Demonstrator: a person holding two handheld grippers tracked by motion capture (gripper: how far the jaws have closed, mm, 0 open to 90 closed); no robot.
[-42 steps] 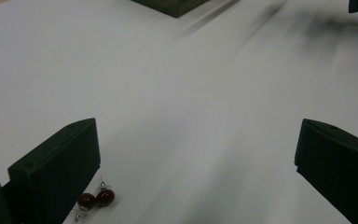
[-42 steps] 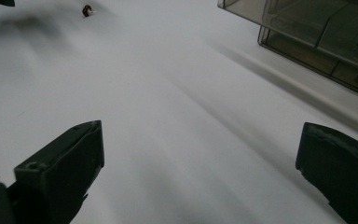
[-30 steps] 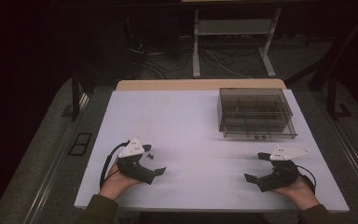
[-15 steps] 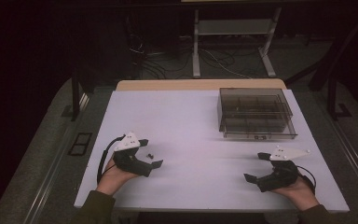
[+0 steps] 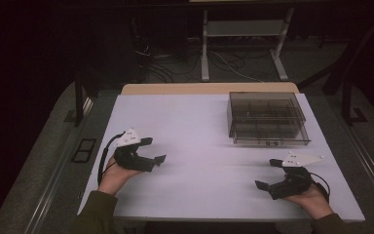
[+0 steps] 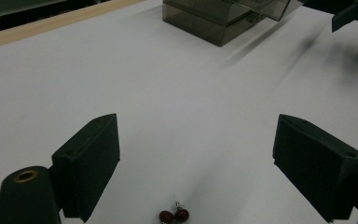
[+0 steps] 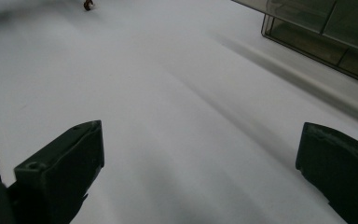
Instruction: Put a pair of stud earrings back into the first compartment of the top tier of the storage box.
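1. Your left gripper (image 5: pixel 157 150) is at the near left of the white tabletop (image 5: pixel 199 126). Its jaws are apart and hold nothing, and they have just been closing a little.
2. Two small dark red beads (image 6: pixel 174 216) lie on the tabletop just in front of that gripper, between its jaws but not touched.
3. Your right gripper (image 5: pixel 268 174) is at the near right, wide open and empty.
4. The clear box (image 5: pixel 265 119) with little compartments sits at the far right, well apart from both grippers.
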